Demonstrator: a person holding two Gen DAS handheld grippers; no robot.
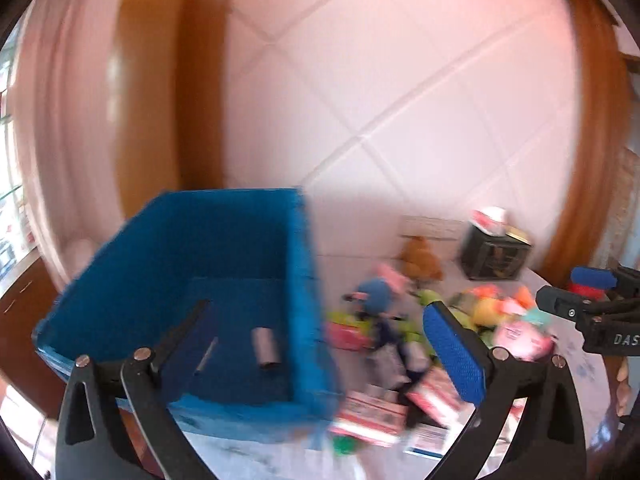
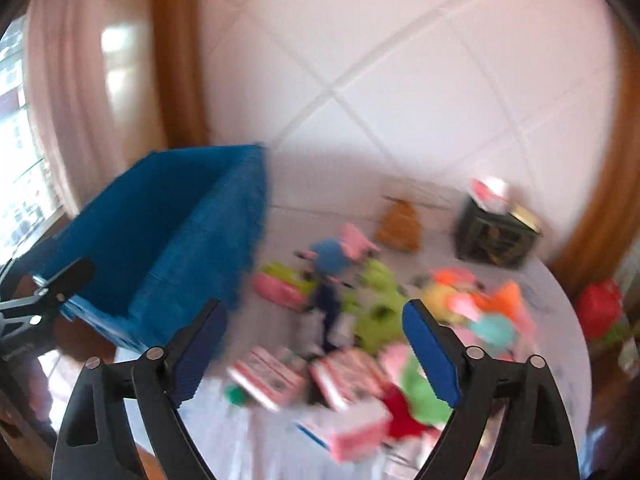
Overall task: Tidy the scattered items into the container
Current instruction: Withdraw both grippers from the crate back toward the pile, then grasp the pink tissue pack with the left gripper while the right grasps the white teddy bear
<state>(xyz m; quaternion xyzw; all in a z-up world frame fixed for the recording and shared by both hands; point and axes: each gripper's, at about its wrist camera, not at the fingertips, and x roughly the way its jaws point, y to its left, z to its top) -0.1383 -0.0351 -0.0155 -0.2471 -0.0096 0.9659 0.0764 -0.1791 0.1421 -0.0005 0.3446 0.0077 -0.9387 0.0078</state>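
A blue container (image 1: 192, 280) (image 2: 168, 240) stands on the left of a round white-clothed table (image 2: 248, 440). A short grey tube (image 1: 266, 348) and a thin stick (image 1: 206, 354) lie on its floor. To its right is a blurred heap of scattered items: a blue-headed doll (image 1: 376, 296) (image 2: 328, 256), a green plush (image 2: 376, 304), a brown plush (image 1: 420, 258) (image 2: 400, 220) and pink-red boxes (image 1: 372, 412) (image 2: 268, 376). My left gripper (image 1: 320, 320) hangs open over the container's near right corner, empty. My right gripper (image 2: 312, 320) is open above the heap, holding nothing.
A black box (image 1: 494, 256) (image 2: 496, 236) with a white-red thing on top stands at the table's back right. A red object (image 2: 600, 308) sits beyond the right rim. A tiled wall and wooden posts rise behind. A window is far left.
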